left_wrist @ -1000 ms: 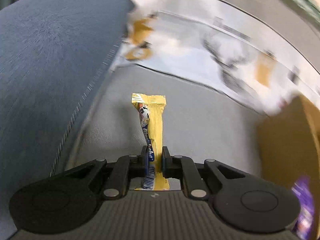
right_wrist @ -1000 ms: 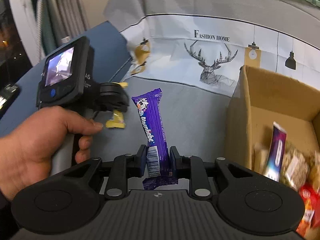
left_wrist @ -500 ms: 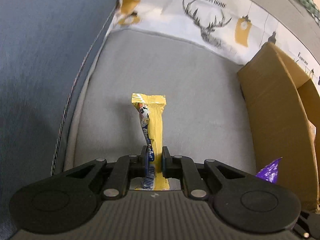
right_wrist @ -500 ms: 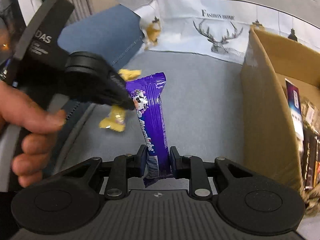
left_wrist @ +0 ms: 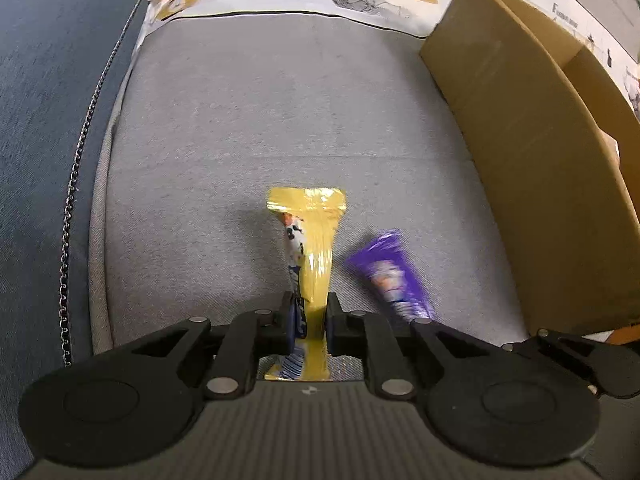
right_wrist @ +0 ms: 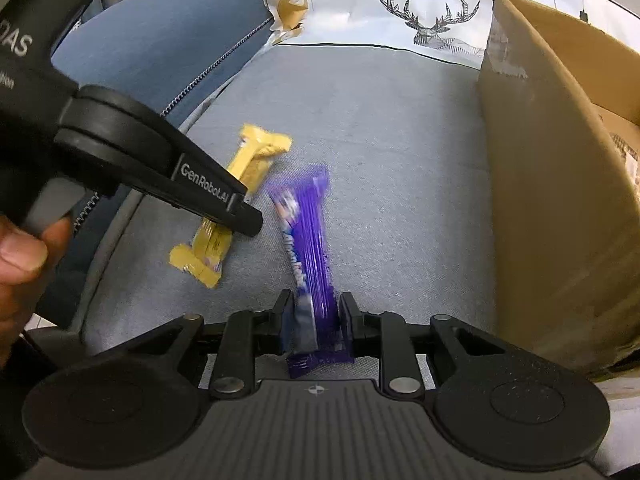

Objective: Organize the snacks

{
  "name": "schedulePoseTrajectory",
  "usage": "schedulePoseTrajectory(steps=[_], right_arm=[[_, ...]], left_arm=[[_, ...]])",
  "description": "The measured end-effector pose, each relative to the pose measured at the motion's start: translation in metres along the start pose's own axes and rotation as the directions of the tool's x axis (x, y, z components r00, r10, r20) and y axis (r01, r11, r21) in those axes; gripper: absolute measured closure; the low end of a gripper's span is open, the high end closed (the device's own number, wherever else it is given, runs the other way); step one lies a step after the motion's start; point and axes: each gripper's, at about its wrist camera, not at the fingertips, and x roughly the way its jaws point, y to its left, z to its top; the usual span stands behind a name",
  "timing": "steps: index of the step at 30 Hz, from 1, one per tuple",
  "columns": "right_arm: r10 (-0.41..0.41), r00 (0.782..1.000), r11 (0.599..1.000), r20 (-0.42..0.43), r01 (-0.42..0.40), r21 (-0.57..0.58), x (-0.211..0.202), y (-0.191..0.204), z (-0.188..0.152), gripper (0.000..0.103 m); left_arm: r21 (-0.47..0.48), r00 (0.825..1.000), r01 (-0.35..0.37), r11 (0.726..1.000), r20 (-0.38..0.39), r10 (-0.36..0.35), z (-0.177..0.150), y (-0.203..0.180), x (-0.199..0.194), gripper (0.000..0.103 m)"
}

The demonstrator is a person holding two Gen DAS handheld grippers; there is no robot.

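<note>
Two hand-held grippers each carry one snack bar. Left hand-held gripper (left_wrist: 308, 320): jaws narrow, having just eased open slightly, pads against the lower part of the yellow bar (left_wrist: 312, 248), which juts forward over the grey sofa cushion (left_wrist: 280, 120). Right hand-held gripper (right_wrist: 314, 316): jaws also just opened a little; the purple bar (right_wrist: 306, 240) stands between them, blurred, with small gaps visible at the pads, so it is probably slipping free. Both bars point down side by side, close above the cushion, presumably to be laid in a row. Beside them stands the cardboard box (right_wrist: 560, 200), apparently their source. Behind lies a deer-print cloth (right_wrist: 428, 12); a blue armrest (left_wrist: 48, 120) bounds the cushion.
</note>
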Motion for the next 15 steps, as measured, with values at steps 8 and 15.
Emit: schedulePoseTrajectory(steps=[8, 15], right_arm=[[0.034, 0.997, 0.999, 0.064, -0.032, -0.022, 0.003, -0.009, 0.000, 0.059], [0.041, 0.997, 0.999, 0.069, -0.039, -0.029, 0.004, -0.010, 0.004, 0.059]], left_arm=[[-0.007, 1.000, -0.001, 1.000, -0.012, 0.000, 0.003, 0.003, 0.004, 0.077], [0.020, 1.000, -0.008, 1.000, -0.008, 0.008, 0.005, -0.005, 0.006, 0.067]])
